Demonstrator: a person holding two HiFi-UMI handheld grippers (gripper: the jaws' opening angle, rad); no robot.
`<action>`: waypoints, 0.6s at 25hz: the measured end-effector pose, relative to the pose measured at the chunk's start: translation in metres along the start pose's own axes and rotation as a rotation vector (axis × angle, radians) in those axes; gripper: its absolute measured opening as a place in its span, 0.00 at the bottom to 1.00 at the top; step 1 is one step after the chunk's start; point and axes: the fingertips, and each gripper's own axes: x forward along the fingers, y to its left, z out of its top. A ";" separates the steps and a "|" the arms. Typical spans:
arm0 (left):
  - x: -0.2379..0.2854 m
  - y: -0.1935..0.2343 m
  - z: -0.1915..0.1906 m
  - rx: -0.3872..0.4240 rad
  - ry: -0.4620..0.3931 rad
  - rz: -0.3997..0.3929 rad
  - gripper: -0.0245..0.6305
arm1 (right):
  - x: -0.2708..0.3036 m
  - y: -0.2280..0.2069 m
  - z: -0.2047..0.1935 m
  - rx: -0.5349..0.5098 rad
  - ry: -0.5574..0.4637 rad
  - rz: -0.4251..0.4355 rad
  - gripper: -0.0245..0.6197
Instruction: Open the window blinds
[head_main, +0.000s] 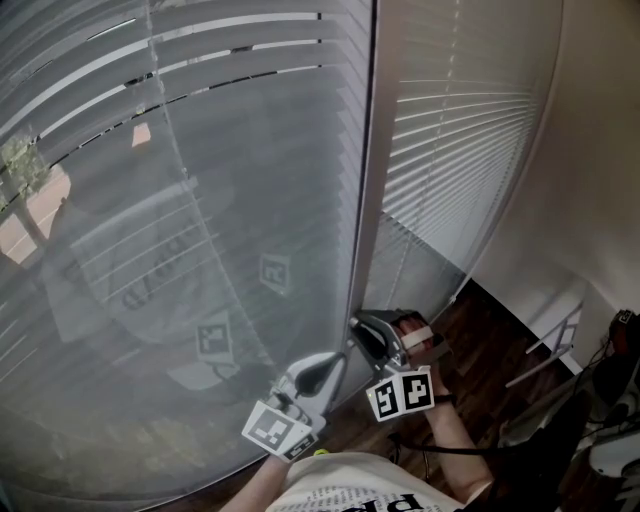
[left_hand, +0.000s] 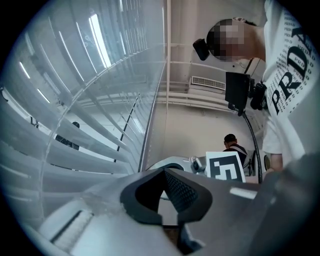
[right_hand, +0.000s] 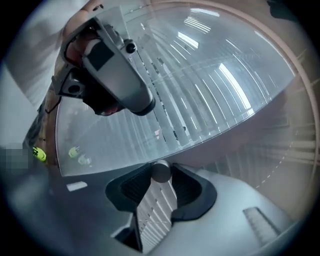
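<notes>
The window blinds (head_main: 250, 150) hang with their slats nearly flat across the left pane, and a second blind (head_main: 460, 150) covers the right pane. My right gripper (head_main: 365, 330) is at the window frame (head_main: 365, 200) between the two panes. In the right gripper view its jaws (right_hand: 161, 175) are shut on the grey blind wand (right_hand: 161, 171), whose round end shows between the pads. My left gripper (head_main: 335, 362) hovers just left of it, near the glass. It is shut (left_hand: 165, 172) with nothing between the pads.
Dark wood floor (head_main: 490, 350) lies below the window, with a white wall (head_main: 600, 150) at the right. A white rail (head_main: 555, 345) and cables stand in the right corner. A second person (left_hand: 232, 145) is far back in the room.
</notes>
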 end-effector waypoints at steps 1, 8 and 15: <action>0.000 0.001 0.000 0.000 0.001 0.002 0.03 | 0.000 0.000 0.000 0.009 -0.007 0.000 0.24; 0.003 0.004 0.000 -0.005 -0.004 0.006 0.03 | 0.000 -0.002 0.000 0.066 -0.033 -0.002 0.25; 0.004 0.004 -0.001 -0.010 0.000 0.005 0.03 | -0.001 -0.004 0.000 0.200 -0.055 0.005 0.24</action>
